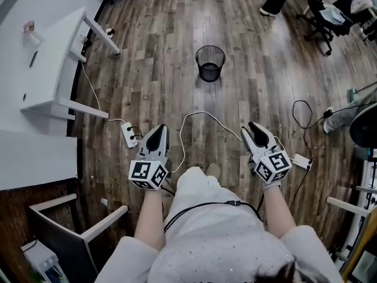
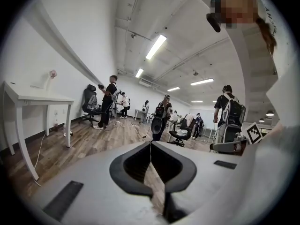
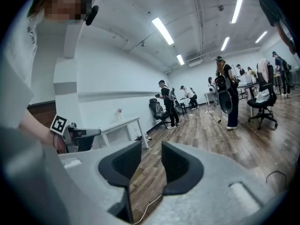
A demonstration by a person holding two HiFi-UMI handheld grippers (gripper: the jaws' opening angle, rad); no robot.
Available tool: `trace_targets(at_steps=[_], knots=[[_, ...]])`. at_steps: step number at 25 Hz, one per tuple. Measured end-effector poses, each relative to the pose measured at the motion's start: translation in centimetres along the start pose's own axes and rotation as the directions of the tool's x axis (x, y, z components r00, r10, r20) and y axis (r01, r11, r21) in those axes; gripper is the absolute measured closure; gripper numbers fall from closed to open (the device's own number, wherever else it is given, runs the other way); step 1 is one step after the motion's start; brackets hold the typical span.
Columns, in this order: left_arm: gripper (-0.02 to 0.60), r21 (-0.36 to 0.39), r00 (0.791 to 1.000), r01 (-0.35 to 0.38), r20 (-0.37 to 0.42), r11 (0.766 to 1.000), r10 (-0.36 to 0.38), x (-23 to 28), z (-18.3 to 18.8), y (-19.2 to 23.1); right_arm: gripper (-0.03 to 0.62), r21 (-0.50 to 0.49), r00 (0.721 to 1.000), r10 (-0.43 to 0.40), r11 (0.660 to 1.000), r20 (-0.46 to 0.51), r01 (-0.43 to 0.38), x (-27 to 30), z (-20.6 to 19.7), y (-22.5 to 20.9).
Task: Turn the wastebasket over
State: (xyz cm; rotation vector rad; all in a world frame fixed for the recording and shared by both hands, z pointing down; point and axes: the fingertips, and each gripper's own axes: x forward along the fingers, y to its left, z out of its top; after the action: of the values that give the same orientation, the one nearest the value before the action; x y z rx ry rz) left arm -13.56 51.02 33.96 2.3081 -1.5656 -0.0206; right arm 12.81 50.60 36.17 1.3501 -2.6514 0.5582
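Observation:
The wastebasket (image 1: 210, 62) is a black mesh bin standing upright on the wooden floor, its open mouth facing up, well ahead of both grippers. It shows only in the head view. My left gripper (image 1: 162, 128) is held near my body at the left, its jaws closed together with nothing between them (image 2: 151, 145). At the right, my right gripper (image 1: 250, 128) points towards the bin with a clear gap between its jaws and nothing in it (image 3: 151, 156). Both grippers are far from the bin and touch nothing.
A white table (image 1: 59, 58) stands at the left, a dark cabinet (image 1: 65, 234) at the lower left. A power strip (image 1: 129, 135), a white cable (image 1: 200, 114), a black cable (image 1: 303, 114) and an adapter (image 1: 300, 161) lie on the floor. Office chairs (image 1: 330, 13) and a person's feet (image 1: 274, 5) are beyond the bin.

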Motion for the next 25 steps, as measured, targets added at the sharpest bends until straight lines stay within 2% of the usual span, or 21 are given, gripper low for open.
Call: trace_targets(at_steps=[6,10,17,25], knots=[[0.581,0.015,0.999,0.015,-0.039,1.000,-0.014,4.2,0.1,2.6,0.467,0.032,1.000,-0.018,0.999,-0.019,0.018,3.7,0.2,-2.2],[0.581,-0.006,0.998,0.034,-0.053,0.999,-0.034,9.4,0.1,4.4,0.456,0.033,0.999,-0.047,0.998,-0.028,0.048,7.1,1.0,-4.8],[0.581,-0.021,0.995,0.086,-0.054,0.996,-0.087,19.1,2.9,7.6,0.450,0.044,0.996,-0.072,0.996,-0.044,0.074,14.9,3.8,-9.2],[0.581,-0.054,0.987,0.113,-0.109,0.992,-0.118,26.8,2.5,12.6,0.437,0.060,0.991,-0.097,0.993,-0.092,0.103,23.0,4.4,-12.0]])
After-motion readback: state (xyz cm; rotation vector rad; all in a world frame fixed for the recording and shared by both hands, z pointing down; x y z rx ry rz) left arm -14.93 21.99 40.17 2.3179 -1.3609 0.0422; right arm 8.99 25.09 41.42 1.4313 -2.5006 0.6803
